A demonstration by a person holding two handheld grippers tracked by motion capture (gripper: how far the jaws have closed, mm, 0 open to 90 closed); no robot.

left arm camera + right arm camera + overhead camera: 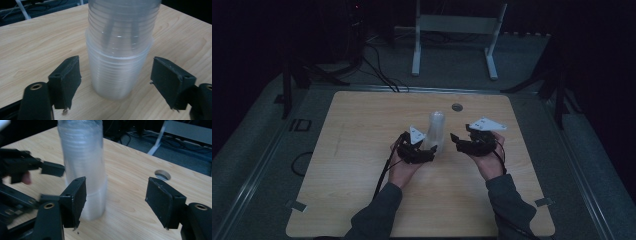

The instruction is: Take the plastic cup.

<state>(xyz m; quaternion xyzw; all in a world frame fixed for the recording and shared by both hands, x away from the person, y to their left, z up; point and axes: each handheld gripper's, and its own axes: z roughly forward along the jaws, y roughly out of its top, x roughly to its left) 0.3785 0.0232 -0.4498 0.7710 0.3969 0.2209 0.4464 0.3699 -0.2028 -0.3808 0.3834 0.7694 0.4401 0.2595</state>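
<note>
Dim surroundings frame a pale wooden table (362, 150) in the high view, with a white metal stand (455, 30) on the floor beyond it and a round cable hole (456, 107) near the table's far edge. A stack of clear plastic cups (435, 131) stands upright near the table's middle, its long axis vertical. The left gripper (426, 150) sits just beside the base of the stack, on its near-left side; the right gripper (460, 141) is near the stack's right side but apart from it. The left is judged the nearer of the two.

Left gripper view: the cup stack (120, 52) rises between the two black jaws of the left gripper (115, 82), which stand wide apart, one on each side of the lowest cup, neither touching it. The stack lies straight ahead, so a closing move would probably meet the bottom cup across its width.

Right gripper view: the jaws of the right gripper (115, 200) also stand apart with nothing between them. The cup stack (83, 165) lies ahead and to the left, partly behind the left-hand jaw, so it is off this gripper's centre line. The left gripper (32, 170) shows blurred at the far side of the stack.
</note>
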